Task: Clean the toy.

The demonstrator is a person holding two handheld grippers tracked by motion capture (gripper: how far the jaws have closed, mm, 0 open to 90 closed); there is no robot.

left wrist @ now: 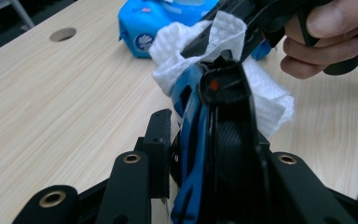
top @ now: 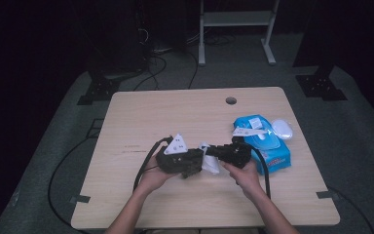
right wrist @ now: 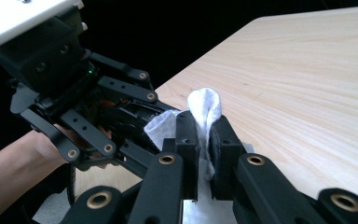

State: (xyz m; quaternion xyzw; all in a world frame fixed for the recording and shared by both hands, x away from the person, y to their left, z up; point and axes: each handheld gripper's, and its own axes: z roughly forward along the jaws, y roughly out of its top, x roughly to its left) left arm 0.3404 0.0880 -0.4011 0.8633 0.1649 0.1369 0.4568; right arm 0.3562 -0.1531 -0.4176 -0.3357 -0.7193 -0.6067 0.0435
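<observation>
Both grippers meet over the near middle of the table [top: 141,117], jaws pointing at each other. Left gripper [top: 190,163] is clamped on a black and blue object [left wrist: 205,116]; I cannot tell what it is, only that it stands upright between the jaws with a small red spot near its top. Right gripper [right wrist: 204,144] has its jaws shut on a white wipe [right wrist: 205,107], a fold of it poking up between the two pads. In the left gripper view, that wipe [left wrist: 223,35] is draped over and around the far end of the held object, touching it.

As I judge it, the wiping is under way: a wipe is out of the pack and pressed against the object, so fetching and gripping are done. What is left is to work the cloth over the rest of the surface and then set both things down. How clean the object is I cannot tell.

Largest to smallest, I count one wooden table with one round hole [top: 231,101] near its far edge, one blue wipe pack [top: 268,146] lying right of my right hand [top: 247,174], one white oval thing [top: 283,129] on the pack's far right side, possibly its lid, two grippers, one held object and one loose wipe.
</observation>
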